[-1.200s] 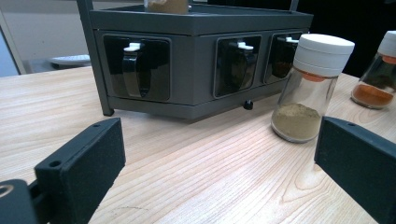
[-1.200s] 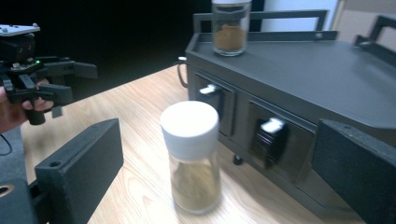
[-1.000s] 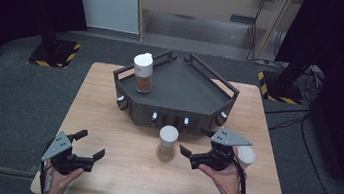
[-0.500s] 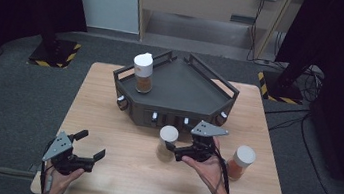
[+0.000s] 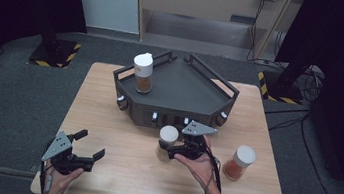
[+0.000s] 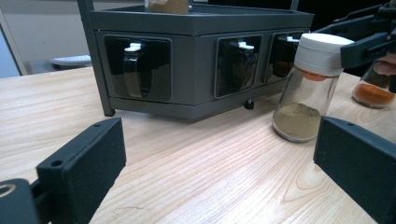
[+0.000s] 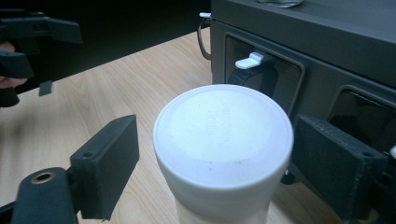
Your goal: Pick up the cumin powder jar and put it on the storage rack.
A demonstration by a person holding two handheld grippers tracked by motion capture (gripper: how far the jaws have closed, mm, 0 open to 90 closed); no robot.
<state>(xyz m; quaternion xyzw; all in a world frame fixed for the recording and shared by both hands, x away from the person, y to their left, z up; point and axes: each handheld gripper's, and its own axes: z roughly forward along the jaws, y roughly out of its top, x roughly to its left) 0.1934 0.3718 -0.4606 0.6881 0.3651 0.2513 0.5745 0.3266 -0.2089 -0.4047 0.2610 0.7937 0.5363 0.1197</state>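
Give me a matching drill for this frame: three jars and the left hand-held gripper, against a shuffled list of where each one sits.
1. jar with tan powder
2. jar with orange powder
3. jar with brown powder
4. left hand-held gripper

A. on top of the dark rack, back left corner
B. near the table's front left, jaws apart around nothing
C. between the jaws of the right hand-held gripper
D. alone on the table, right of that hand

Pairs: 1-C, 2-D, 3-A, 4-B

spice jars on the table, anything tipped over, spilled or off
Nothing stands out. The jar with tan powder stands upright between the right gripper's jaws, which have just been closing, the orange jar upright beside it, a third jar upright on the rack. No powder on the table.
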